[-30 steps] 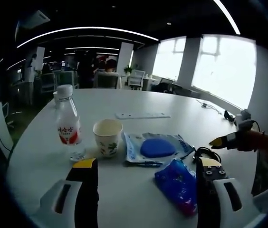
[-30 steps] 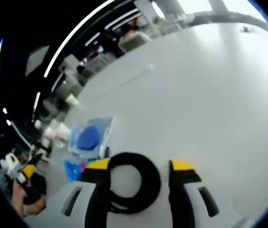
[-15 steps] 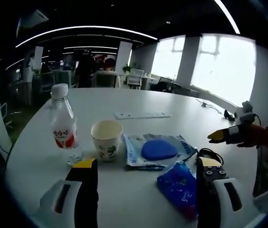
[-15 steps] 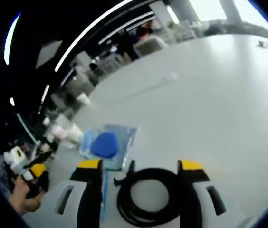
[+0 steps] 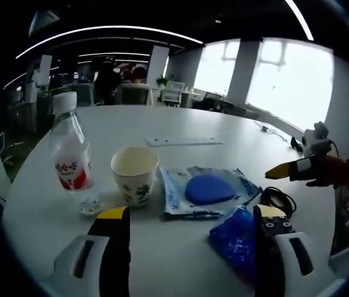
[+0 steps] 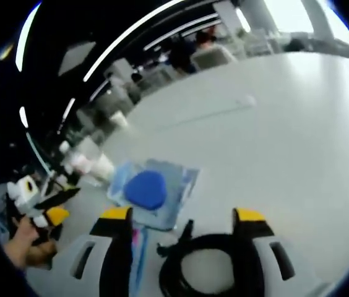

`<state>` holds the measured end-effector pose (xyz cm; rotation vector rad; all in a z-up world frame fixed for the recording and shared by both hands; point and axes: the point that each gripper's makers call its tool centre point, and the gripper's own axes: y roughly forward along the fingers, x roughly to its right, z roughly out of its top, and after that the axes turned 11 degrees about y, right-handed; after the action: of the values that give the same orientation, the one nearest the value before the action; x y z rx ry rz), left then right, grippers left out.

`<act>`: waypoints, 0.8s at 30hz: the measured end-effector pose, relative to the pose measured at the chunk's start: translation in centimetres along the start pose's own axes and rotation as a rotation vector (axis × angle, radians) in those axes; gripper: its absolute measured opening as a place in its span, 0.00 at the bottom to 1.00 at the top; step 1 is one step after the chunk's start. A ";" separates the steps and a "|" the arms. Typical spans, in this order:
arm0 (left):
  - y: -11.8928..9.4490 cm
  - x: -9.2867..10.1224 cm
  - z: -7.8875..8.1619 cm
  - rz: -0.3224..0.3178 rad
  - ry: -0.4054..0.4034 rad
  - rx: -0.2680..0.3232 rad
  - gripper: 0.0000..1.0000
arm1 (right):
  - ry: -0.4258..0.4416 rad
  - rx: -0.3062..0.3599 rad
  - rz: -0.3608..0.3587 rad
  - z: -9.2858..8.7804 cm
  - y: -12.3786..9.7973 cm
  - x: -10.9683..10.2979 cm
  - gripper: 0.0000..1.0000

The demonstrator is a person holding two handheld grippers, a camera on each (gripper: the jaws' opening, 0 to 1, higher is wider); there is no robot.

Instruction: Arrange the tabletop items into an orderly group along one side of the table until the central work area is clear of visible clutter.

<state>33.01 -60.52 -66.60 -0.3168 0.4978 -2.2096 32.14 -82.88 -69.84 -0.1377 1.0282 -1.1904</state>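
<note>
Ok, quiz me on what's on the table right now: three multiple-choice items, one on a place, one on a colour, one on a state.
1. Where does the paper cup stand?
A. Between the water bottle and the clear packet
B. On the clear packet
C. Behind the white strip

2. What colour is the pad inside the clear packet?
A. Red
B. Blue
C. Green

3. How does the black cable coil lie?
A. Hanging off the table edge
B. Draped over the bottle
C. On the table between the right gripper fingers

Answers: 1 A, the left gripper view shows the cup between them. 2 B, the pad is blue in both views. 3 C, the right gripper view shows the coil between its fingers.
</note>
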 end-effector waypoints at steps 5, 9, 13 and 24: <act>1.4 -0.5 -0.9 0.026 -0.016 -0.032 0.79 | -0.001 -0.005 0.007 0.0 1.4 -0.1 0.61; 2.5 -0.8 -1.2 0.020 -0.049 -0.028 0.73 | -0.002 -0.008 0.016 0.1 2.2 -0.3 0.57; 3.5 -1.0 -1.3 0.027 -0.091 -0.018 0.66 | -0.018 -0.022 0.011 0.0 3.0 -0.2 0.52; 5.4 -2.4 -3.2 0.078 -0.139 -0.056 0.47 | -0.034 -0.045 0.000 -0.3 4.6 0.0 0.26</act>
<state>36.96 -61.04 -72.06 -0.4690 0.4882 -2.0847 35.11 -80.85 -72.69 -0.1929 1.0261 -1.1616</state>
